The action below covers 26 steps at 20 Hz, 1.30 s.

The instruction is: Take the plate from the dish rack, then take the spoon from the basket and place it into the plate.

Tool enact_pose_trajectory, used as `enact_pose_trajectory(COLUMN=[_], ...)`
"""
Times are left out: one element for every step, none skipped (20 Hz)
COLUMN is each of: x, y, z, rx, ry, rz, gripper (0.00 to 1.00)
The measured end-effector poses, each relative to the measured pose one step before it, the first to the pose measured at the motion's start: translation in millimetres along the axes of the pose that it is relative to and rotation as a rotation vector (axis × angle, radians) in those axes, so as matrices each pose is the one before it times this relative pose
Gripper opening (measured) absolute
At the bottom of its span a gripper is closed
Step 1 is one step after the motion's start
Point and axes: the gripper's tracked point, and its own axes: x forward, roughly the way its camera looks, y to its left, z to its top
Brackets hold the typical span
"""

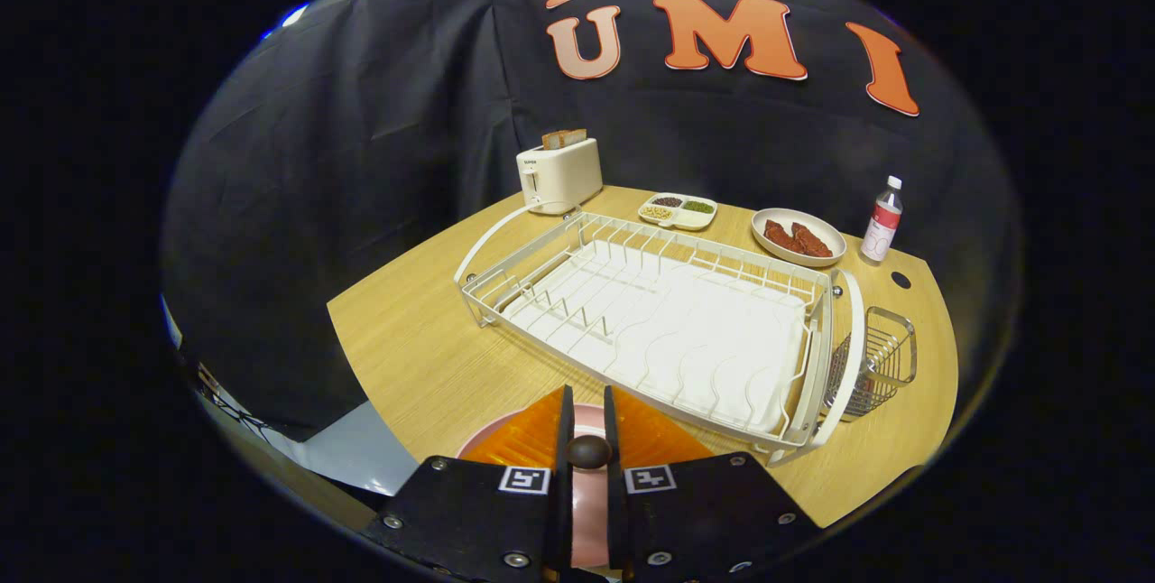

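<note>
Gripper view looks forward over a light wooden worktop [406, 357] set against black cloth. At the near end the claw [588, 425] stands nearly closed, its two fingers [566, 439] a narrow gap apart, and between them sits a small dark rounded object [588, 451] (it may be the end of the spoon's handle, but I cannot tell), which both fingers seem to press on. Right under the fingers lies a round pink plate [591, 511] on an orange ribbed mat [514, 448], flat on the worktop's near edge.

Beyond the fingers stands a white wire dish rack [650, 312] with its white drain tray; its slots hold no dishes. A small metal wire basket [880, 362] hangs on the rack's right end.

Farther back, a cream toaster [558, 175] with bread slices [564, 138] sticking up stands to the left behind the rack. Beside it to the right is a white divided dish [677, 211] of small seeds or beans, then a shallow round bowl [799, 236] with reddish-brown pieces, then an upright clear bottle [882, 219] with a white cap and a red label.
</note>
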Motion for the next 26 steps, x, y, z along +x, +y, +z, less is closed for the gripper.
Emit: enact_pose_trajectory(x=[-5.46, -5.09, -3.25, -3.55, -2.10, -1.56, -0.45, 0.50, 0.41, 0.49, 1.06, 0.62, -0.19, -1.68, -1.84, -2.83, -2.11, -3.38, -4.31, -4.38, -4.64, -4.75, -3.87, -3.95, -4.71, -2.10], y=[-3.28, -2.02, -3.24, -2.76, -2.96, -2.52, -4.08, -3.43, -1.55, -2.28, -1.72, -2.30, -3.43, -1.31, -3.54, -2.86, -3.72, -3.10, -4.23, -4.45, -3.71, -4.10, -4.30, -5.04, -5.19, -2.61], z=[-8.75, -8.56, -7.88, -9.06, -10.24, -8.55, -5.40, -4.78, -3.04, -1.43, -0.11, 0.80, 3.30, 5.42, 7.00, 8.25, 11.77, 13.46, 16.03, 15.74, 18.28, 21.06, 20.08, 18.46, 19.38, 16.29], rx=[0.00353, 0.00369, 0.00551, 0.00698, 0.00559, 0.00624, 0.00417, 0.00009, 0.00407, 0.00523, 0.00236, 0.00086, 0.00040, 0.00011, 0.00241, 0.00660, 0.00966, 0.00988, 0.00636, 0.00342, 0.00329, 0.00254, 0.00230, 0.00368, 0.00289, 0.00037], ry=[0.02447, 0.01857, 0.01426, 0.01871, 0.01973, 0.01262, 0.01224, 0.01032, 0.00588, -0.00019, 0.00103, -0.00084, -0.00568, -0.01029, -0.01445, -0.01539, -0.02097, -0.02679, -0.03088, -0.03083, -0.03716, -0.04559, -0.04183, -0.04288, -0.03976, -0.03835], rz=[-0.00497, -0.00695, -0.00683, -0.01017, -0.00772, -0.00929, -0.01195, -0.01148, -0.00292, -0.00925, -0.00531, -0.00752, -0.00813, -0.00618, -0.00914, -0.00485, -0.00618, -0.00703, -0.00925, -0.01127, -0.00677, -0.01192, -0.01125, -0.01423, -0.01405, -0.01033], gripper=[0.16, 0.16, 0.16, 0.17, 0.18, 0.19, 0.19, 0.21, 0.22, 0.22, 0.23, 0.23, 0.23, 0.22, 0.22, 0.22, 0.23, 0.24, 0.24, 0.26, 0.26, 0.28, 0.30, 0.32, 0.34, 0.37])
